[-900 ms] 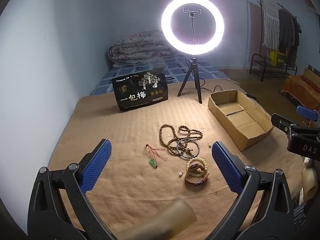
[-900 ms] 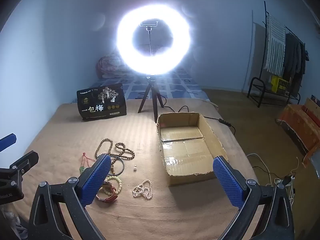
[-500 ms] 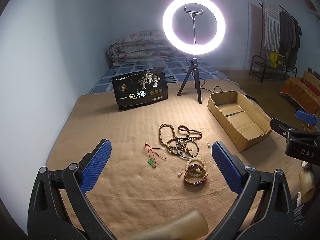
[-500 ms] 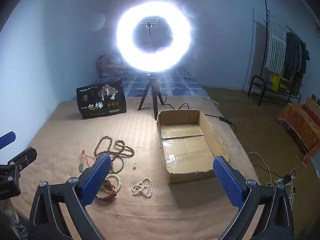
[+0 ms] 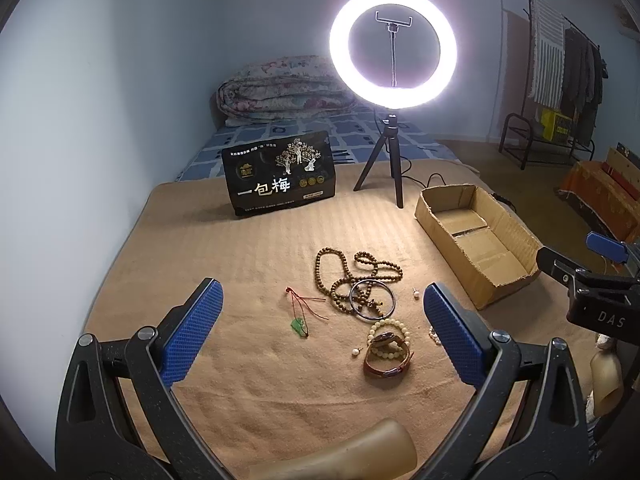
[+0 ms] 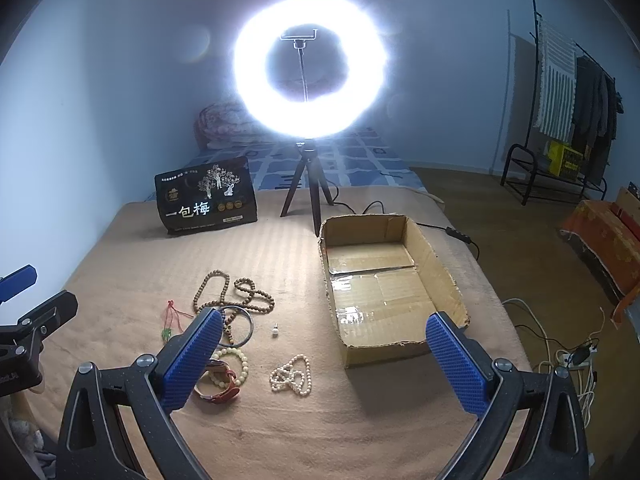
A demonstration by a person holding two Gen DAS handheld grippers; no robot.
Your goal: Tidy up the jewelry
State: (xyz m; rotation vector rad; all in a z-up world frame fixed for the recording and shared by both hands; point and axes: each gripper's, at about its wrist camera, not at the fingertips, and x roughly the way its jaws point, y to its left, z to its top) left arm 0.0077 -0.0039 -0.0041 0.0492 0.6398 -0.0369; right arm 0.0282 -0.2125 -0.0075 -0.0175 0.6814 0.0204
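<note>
While jewelry (image 5: 362,300) lies loose | left fingers (image 5: 200,328) wide, empty | right fingers (image 6: 452,352) wide, empty

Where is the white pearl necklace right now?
In the right wrist view, the white pearl necklace lies on the tan blanket, between the brown strap watch on its left and the cardboard box on its right.

black pouch (image 5: 280,174) printed "一包梅", right hand-held gripper (image 5: 600,304) marked "DAS"
</note>
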